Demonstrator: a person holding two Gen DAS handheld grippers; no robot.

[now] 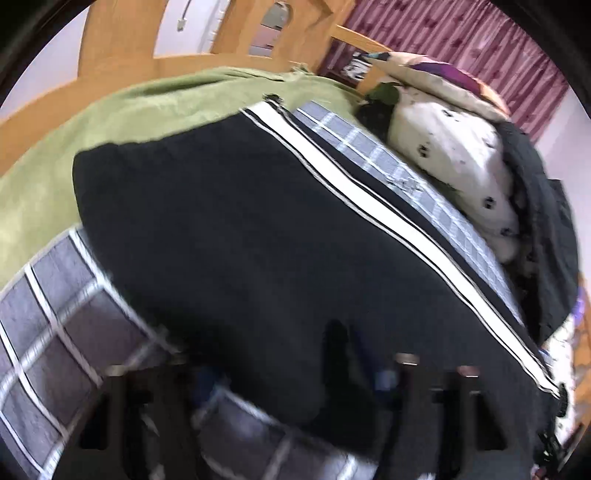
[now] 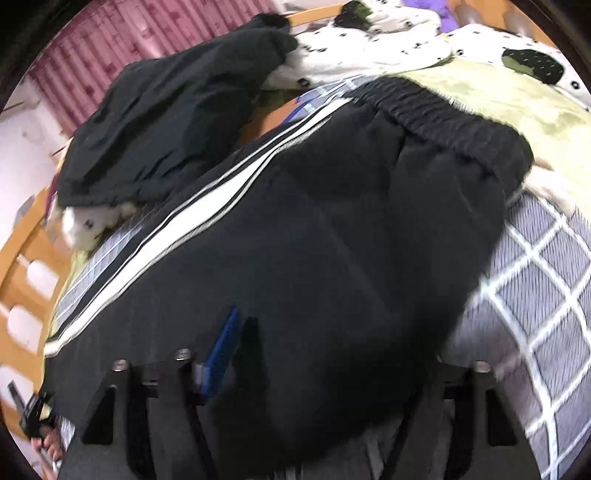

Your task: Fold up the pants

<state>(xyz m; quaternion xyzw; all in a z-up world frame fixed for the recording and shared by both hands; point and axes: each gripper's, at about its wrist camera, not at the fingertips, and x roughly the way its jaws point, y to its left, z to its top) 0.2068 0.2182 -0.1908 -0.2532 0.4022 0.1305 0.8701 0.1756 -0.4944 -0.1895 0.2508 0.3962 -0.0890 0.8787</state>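
Black pants (image 1: 229,221) with a white side stripe (image 1: 369,206) lie spread on the grey checked bed cover (image 1: 48,317). In the right wrist view the pants (image 2: 314,229) show their elastic waistband (image 2: 443,114) at the far end. My left gripper (image 1: 347,354) sits at the near edge of the pants, with black fabric bunched between its fingers. My right gripper (image 2: 240,343) is shut on the near edge of the pants, its blue pad (image 2: 221,354) pressed against the cloth. Both views are blurred.
A green blanket (image 1: 110,110) lies beyond the pants. A white spotted quilt (image 1: 454,162) and a dark jacket (image 2: 177,122) are piled at the side. A wooden bed frame (image 1: 122,55) and a pink curtain (image 1: 461,33) stand behind.
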